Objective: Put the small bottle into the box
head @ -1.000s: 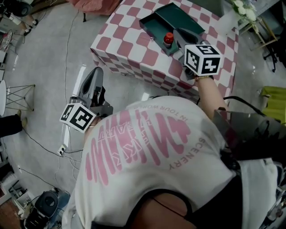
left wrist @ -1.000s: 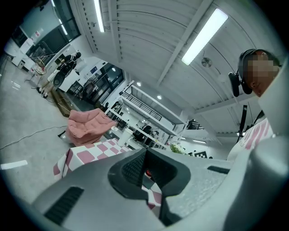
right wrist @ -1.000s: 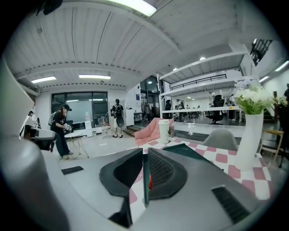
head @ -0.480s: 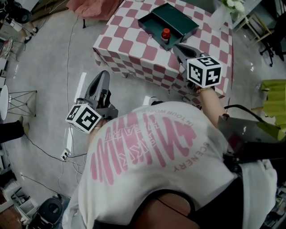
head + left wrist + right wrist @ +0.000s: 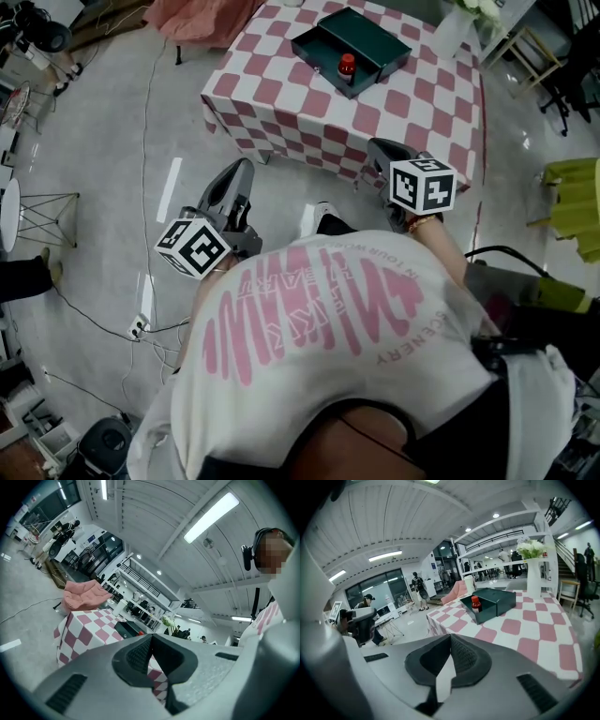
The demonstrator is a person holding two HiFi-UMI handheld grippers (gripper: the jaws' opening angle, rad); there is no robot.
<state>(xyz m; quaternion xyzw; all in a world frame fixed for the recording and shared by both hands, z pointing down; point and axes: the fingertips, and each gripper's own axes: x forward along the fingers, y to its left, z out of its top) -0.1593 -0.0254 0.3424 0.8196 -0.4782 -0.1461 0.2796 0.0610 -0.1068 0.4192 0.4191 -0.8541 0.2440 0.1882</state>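
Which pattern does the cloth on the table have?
The tablecloth has pink and white checks; the head view shows it best.

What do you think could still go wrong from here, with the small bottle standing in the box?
1. The small red-capped bottle stands upright near one wall of the dark green open box. A bump to the pink-and-white checked table might topple it.
2. Thin cables trail over the grey floor on the person's left. A sideways step could snag one.
3. The white vase of flowers stands near the table's edge and looks easy to knock.
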